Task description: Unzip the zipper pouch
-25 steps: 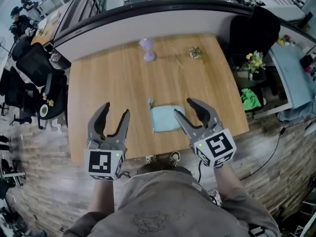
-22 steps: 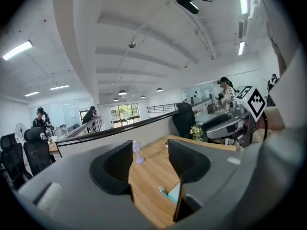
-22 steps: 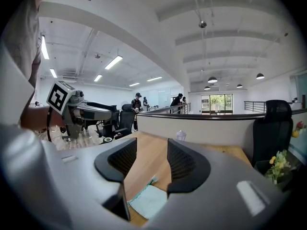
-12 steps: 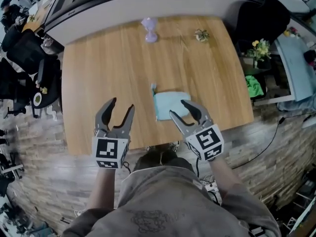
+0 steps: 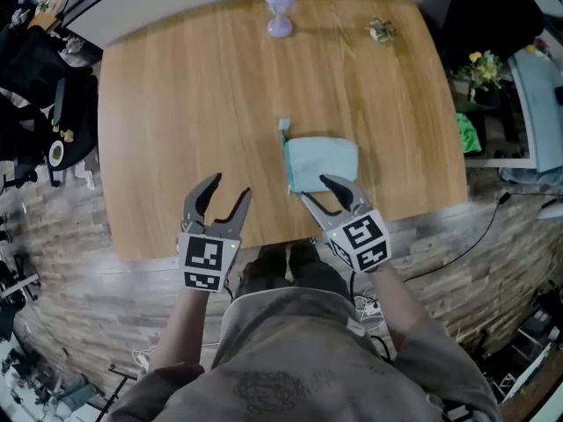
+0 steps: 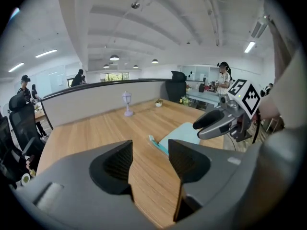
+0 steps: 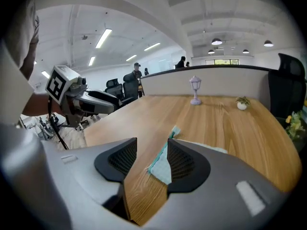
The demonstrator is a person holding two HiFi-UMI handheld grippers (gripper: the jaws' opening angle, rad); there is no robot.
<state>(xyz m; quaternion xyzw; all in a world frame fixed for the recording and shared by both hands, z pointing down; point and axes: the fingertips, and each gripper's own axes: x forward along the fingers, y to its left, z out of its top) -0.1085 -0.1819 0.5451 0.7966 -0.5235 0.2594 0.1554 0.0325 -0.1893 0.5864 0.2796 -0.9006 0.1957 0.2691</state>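
Observation:
A light teal zipper pouch (image 5: pixel 322 163) lies flat on the wooden table (image 5: pixel 193 104), its zipper edge along its left side with a tab sticking out at the far end. My right gripper (image 5: pixel 322 192) is open, just above the pouch's near edge, with nothing between its fingers. In the right gripper view the pouch (image 7: pixel 160 164) shows between and past the jaws. My left gripper (image 5: pixel 223 193) is open over bare wood near the table's front edge, left of the pouch. The left gripper view has the pouch (image 6: pixel 180 134) ahead to the right, with the right gripper (image 6: pixel 217 122) above it.
A small lilac lamp (image 5: pixel 279 13) and a tiny potted plant (image 5: pixel 382 31) stand at the table's far edge. Office chairs (image 5: pixel 40 69) sit to the left, a black chair (image 5: pixel 493 16) and flowers (image 5: pixel 481 67) to the right. The table's front edge runs just under both grippers.
The view has shifted, so the table sits higher in frame. Both grippers have come forward over the table's front edge, the right one nearer the pouch. Both stay open.

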